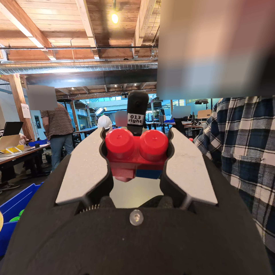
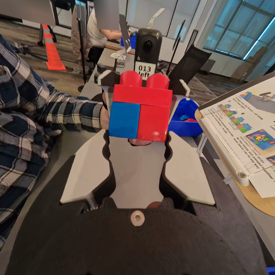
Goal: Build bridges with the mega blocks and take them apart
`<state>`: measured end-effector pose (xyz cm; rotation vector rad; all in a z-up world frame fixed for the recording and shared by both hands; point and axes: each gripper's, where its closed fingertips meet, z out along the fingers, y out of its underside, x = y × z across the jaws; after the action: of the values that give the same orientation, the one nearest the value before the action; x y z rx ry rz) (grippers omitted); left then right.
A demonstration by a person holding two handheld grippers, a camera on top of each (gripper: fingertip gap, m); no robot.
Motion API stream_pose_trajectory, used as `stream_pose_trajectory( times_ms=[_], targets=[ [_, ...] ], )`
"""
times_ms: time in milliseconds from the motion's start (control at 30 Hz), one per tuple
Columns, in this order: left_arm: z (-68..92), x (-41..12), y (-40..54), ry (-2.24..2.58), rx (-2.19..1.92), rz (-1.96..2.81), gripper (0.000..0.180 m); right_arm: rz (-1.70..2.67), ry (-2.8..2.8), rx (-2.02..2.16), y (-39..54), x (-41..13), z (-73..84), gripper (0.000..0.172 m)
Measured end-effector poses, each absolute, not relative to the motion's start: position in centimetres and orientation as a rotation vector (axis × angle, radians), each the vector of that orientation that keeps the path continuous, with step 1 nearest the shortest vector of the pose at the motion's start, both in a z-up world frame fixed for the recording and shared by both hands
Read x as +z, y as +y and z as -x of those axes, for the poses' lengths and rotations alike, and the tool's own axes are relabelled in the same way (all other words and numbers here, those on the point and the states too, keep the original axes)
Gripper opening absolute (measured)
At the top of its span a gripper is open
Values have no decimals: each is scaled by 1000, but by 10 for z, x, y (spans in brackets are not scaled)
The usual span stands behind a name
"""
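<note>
While pinched, red two-stud block (image 1: 136,148) in left gripper (image 1: 136,131) jaws, base blocks (image 2: 124,119) in right gripper (image 2: 137,134): take-apart; next, straight opposed pull.

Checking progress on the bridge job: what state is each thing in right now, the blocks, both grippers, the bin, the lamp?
bridge: assembled, red two-stud block across a blue and a red block, up off the table.
left gripper: closed on the red two-stud block.
right gripper: fingertips flank the bridge's bottom corners; contact unclear.
blue bin: holds a few loose blocks.
ceiling lamp: lit.
</note>
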<state>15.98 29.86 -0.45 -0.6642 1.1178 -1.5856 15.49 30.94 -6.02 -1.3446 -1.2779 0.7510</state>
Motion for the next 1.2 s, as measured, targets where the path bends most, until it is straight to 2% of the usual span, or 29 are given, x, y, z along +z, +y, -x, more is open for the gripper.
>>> stream_pose_trajectory(
  times_ms=[300,400,433,500,567,667,733,867,1200],
  targets=[
    [-152,-1,300,1090,-1587,654,78,1366,-1274,801,309,-52,-148,74],
    [-139,10,301,1004,-1689,583,78,1353,-1115,943,314,-38,-147,91],
    [-134,13,301,980,-1700,558,77,1355,-1050,1033,314,-36,-148,89],
    [-130,15,296,998,-1697,520,77,1309,-917,1331,305,-29,-147,72],
    [-130,14,284,1054,-1708,466,78,1266,-795,1514,304,-27,-145,68],
    [-134,16,270,1119,-1682,412,78,1239,-776,1670,292,-32,-132,72],
    [-136,14,261,1203,-1658,395,78,1129,-755,1801,280,-20,-131,51],
    [-130,17,246,1295,-1688,326,78,1082,-762,1873,269,-18,-126,42],
    [-124,13,230,1401,-1683,239,78,1062,-763,1904,257,-18,-121,37]
  ],
)
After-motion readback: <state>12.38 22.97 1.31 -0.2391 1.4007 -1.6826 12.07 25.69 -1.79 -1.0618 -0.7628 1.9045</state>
